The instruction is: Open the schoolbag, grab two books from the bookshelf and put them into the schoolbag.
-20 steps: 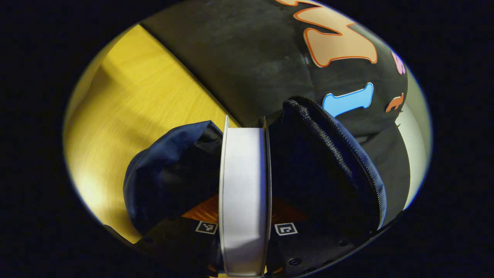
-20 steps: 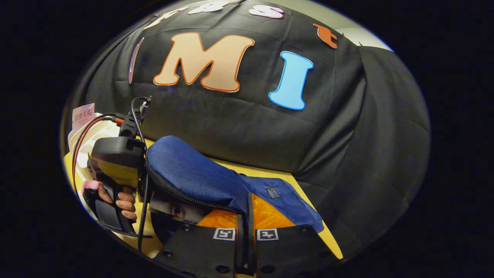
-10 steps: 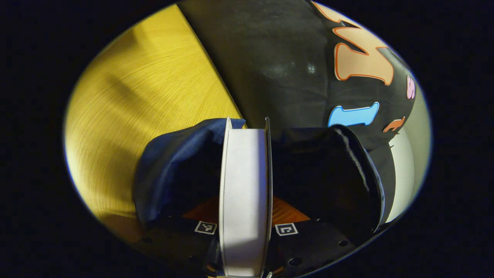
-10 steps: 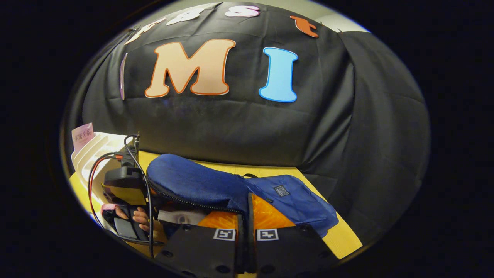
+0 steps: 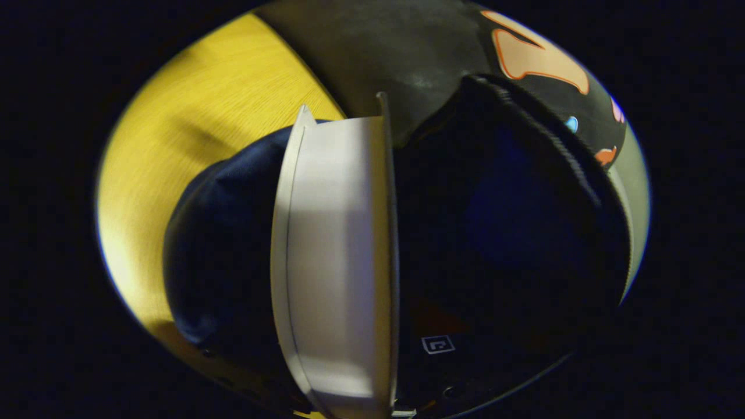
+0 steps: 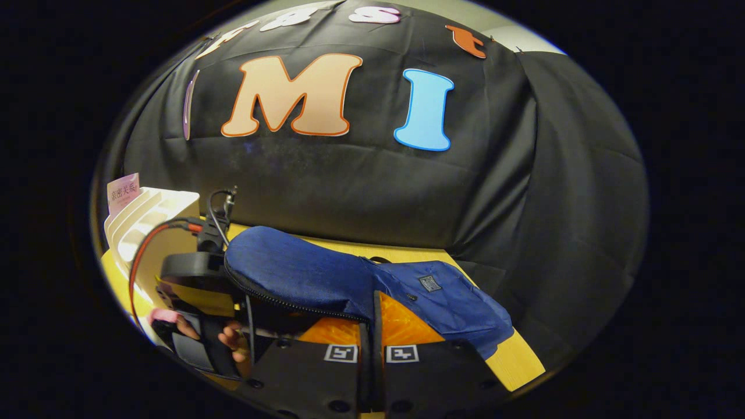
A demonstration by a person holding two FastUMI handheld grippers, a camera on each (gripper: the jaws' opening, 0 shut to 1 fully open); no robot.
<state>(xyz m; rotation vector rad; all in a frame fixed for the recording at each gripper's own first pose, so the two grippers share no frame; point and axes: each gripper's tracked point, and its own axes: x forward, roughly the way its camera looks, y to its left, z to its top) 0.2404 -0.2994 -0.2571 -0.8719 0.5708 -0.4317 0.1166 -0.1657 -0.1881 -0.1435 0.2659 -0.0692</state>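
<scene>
A book [image 5: 337,244] with white page edges stands between the fingers of my left gripper [image 5: 372,326], tilted left and deep in the dark mouth of the blue schoolbag [image 5: 506,221]. The book covers the left finger, so the grip is unclear. In the right gripper view, my right gripper [image 6: 372,326] is shut on the zipper edge of the schoolbag [image 6: 302,273] and holds its flap up. The left gripper [image 6: 192,279], held by a hand [image 6: 230,337], reaches under that flap from the left.
A white bookshelf rack [image 6: 142,215] stands at the far left on the yellow wooden table [image 6: 512,361], with a pink-topped book [image 6: 123,189] in it. The schoolbag's front pocket [image 6: 460,302] lies flat towards the table's right end. Black cloth walls close in behind.
The book has gone deeper into the bag and now leans left, looming larger in the left gripper view. The raised flap has closed in over it. The right gripper has barely moved.
</scene>
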